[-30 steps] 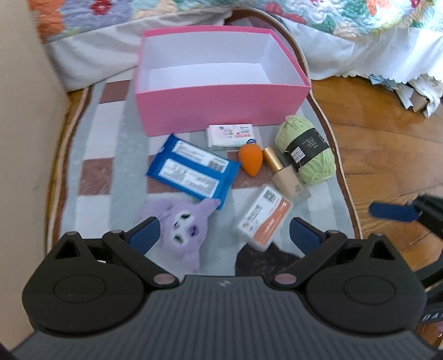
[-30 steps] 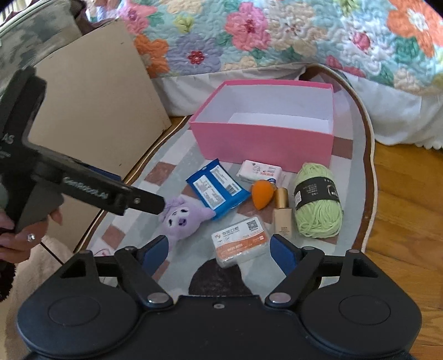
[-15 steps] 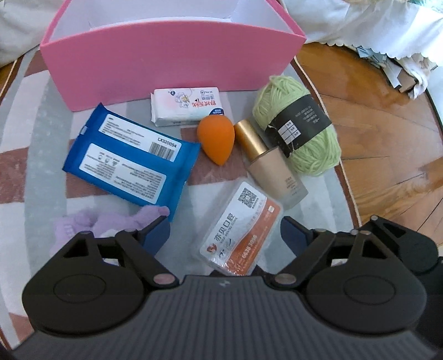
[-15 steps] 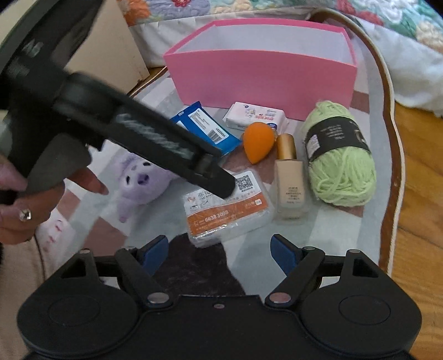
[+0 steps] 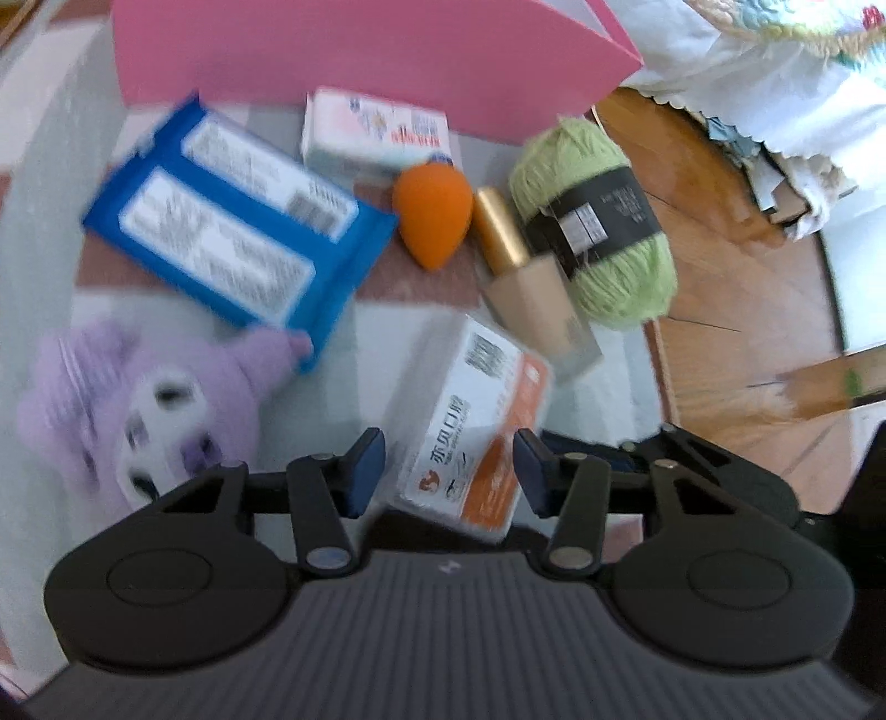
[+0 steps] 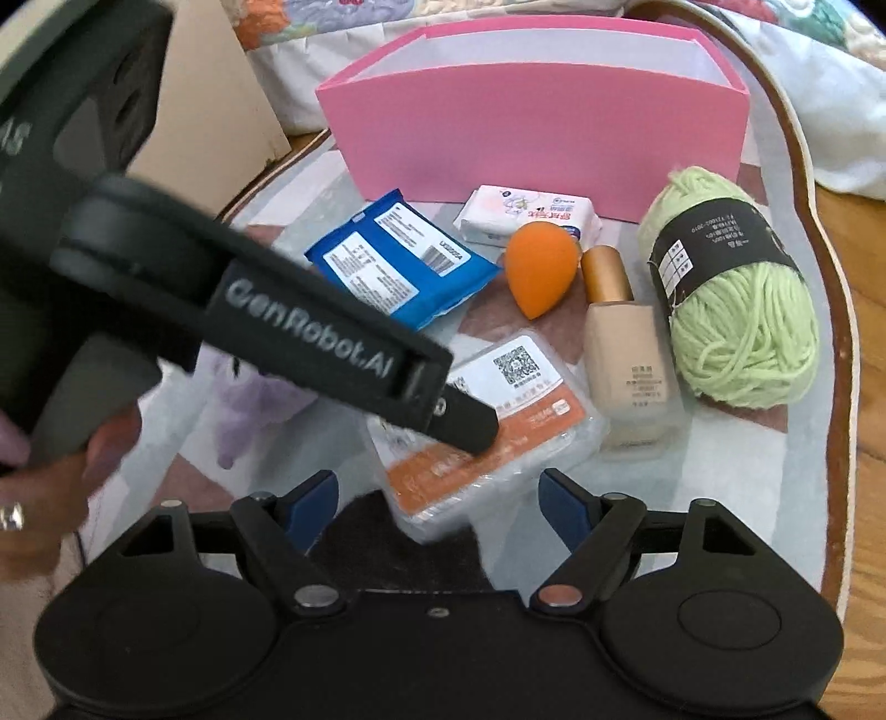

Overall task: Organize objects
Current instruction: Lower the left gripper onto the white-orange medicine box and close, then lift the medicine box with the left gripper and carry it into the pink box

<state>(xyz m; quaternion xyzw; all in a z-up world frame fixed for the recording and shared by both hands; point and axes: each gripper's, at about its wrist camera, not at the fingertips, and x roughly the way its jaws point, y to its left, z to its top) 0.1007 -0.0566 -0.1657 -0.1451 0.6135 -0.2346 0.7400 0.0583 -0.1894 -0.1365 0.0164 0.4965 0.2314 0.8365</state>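
Left claw lowered, narrowed, straddling orange-white packet edges, contact unclear, right claw spread.

The left wrist view is smeared with motion blur, so the print on the blue wipes pack cannot be read. The pink box is cut off by the top edge there. In the right wrist view the left gripper hides most of the purple plush toy and part of the orange-and-white packet.

"GenRobot.AI" on left gripper
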